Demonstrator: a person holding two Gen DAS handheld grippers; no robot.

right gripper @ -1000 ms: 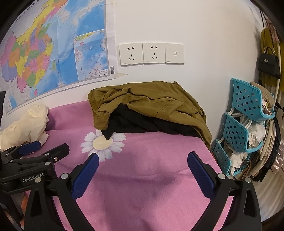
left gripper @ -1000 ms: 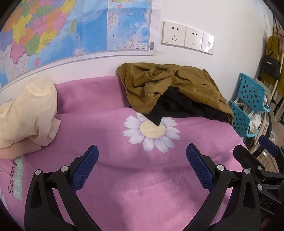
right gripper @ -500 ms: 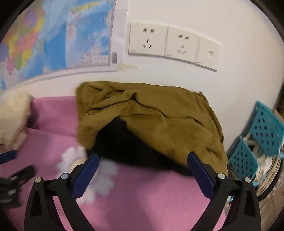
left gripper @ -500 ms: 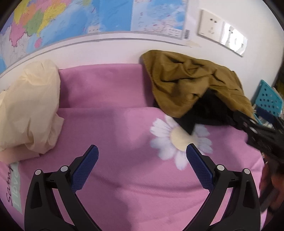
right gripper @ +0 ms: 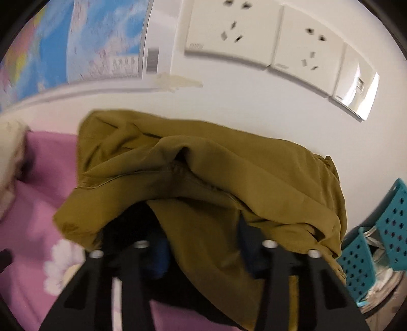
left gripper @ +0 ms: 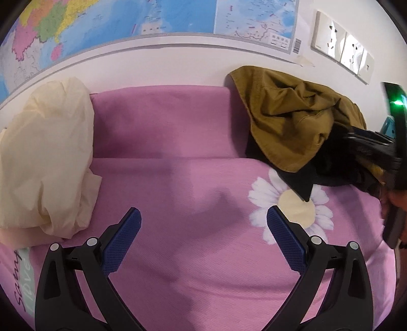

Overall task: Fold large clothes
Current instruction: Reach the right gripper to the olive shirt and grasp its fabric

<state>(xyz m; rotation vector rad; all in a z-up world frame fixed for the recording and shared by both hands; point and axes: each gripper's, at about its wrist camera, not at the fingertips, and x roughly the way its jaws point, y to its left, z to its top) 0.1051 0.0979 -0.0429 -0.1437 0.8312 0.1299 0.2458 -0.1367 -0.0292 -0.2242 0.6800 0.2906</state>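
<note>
An olive-brown garment (left gripper: 287, 112) lies crumpled over a black garment (left gripper: 300, 183) at the back right of the pink bed cover (left gripper: 178, 178). My left gripper (left gripper: 203, 229) is open and empty above the middle of the cover. My right gripper (right gripper: 203, 244) has pushed into the pile; olive cloth (right gripper: 203, 178) lies between its partly closed fingers, whose tips are hidden under the fabric. It enters the left wrist view from the right (left gripper: 366, 145). A cream garment (left gripper: 43, 152) lies heaped at the left.
A wall with a map (left gripper: 127, 20) and sockets (right gripper: 241, 33) stands right behind the bed. A teal plastic rack (right gripper: 376, 244) stands off the bed's right edge. A daisy print (left gripper: 292, 203) marks the cover beside the pile.
My right gripper moved forward into the olive and black pile and its fingers narrowed around the cloth. My left gripper swung left, staying open.
</note>
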